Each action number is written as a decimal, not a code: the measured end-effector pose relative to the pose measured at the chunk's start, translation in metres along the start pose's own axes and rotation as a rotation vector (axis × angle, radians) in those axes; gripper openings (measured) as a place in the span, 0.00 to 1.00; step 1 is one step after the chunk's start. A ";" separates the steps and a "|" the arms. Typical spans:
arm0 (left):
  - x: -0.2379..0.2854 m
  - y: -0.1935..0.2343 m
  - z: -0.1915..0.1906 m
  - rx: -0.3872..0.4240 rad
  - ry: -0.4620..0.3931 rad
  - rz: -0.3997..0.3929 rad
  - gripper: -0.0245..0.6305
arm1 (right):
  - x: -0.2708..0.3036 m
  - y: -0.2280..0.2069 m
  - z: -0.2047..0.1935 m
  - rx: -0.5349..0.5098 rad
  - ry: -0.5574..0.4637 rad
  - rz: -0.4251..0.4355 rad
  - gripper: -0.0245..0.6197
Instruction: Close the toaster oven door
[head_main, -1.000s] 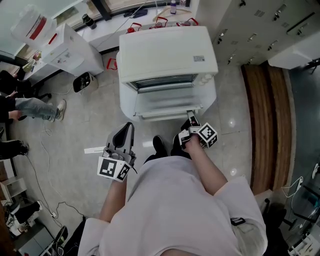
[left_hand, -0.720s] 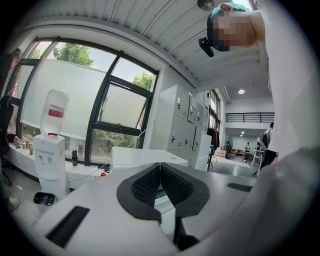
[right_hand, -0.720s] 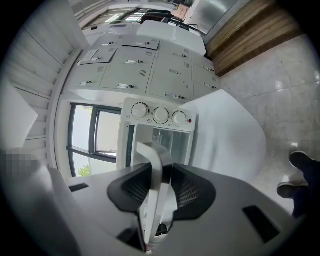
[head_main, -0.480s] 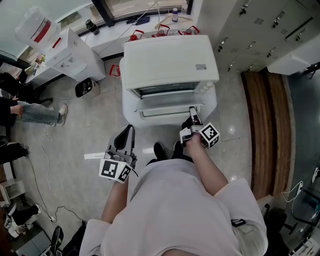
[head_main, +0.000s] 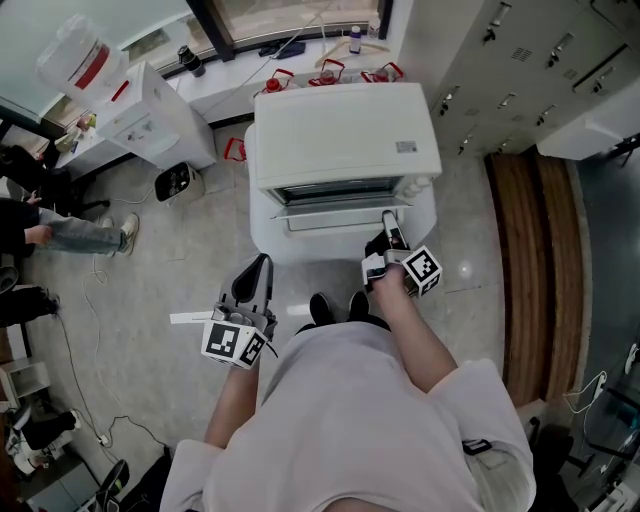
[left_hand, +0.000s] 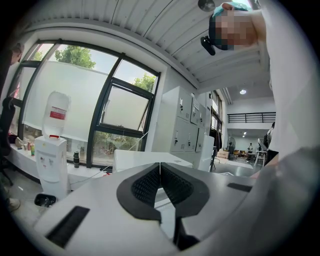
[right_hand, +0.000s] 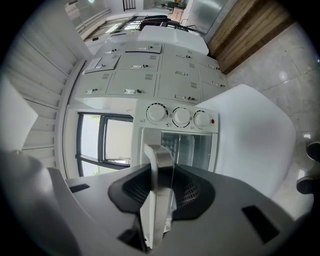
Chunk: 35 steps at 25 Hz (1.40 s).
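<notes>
A white desk (head_main: 262, 232) stands on the grey tiled floor (head_main: 190, 270) and carries the oven (head_main: 345, 135). On the floor to its left stands a water dispenser (head_main: 150, 120), and thin cables (head_main: 80, 335) trail.

You stand on a glossy grey tile floor (head_main: 180, 260); a water dispenser (head_main: 150, 120) sits to your left, dark-framed windows (head_main: 290, 12) ahead, grey lockers (head_main: 520, 50) right.

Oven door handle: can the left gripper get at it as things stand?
Probably yes. Nothing stands between the left gripper and the left part of the door handle; its jaws are shut, though.
</notes>
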<state>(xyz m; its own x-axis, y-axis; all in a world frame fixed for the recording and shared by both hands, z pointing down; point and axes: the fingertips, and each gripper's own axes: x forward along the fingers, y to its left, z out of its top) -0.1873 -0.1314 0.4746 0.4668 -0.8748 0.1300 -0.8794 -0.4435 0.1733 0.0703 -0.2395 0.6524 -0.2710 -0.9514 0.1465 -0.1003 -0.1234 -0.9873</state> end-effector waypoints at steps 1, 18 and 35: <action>0.000 0.001 0.000 -0.003 -0.001 0.002 0.07 | 0.002 0.002 0.001 0.001 -0.003 0.005 0.21; 0.001 0.022 0.010 -0.005 -0.027 0.046 0.07 | 0.047 0.032 0.012 -0.002 -0.009 0.073 0.19; 0.003 0.025 0.010 -0.007 -0.037 0.057 0.07 | 0.062 0.041 0.013 -0.047 0.008 0.108 0.20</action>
<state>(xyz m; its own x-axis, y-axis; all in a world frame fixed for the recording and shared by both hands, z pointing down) -0.2089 -0.1468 0.4693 0.4124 -0.9051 0.1032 -0.9035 -0.3919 0.1734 0.0617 -0.3076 0.6206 -0.2901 -0.9562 0.0400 -0.1149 -0.0067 -0.9934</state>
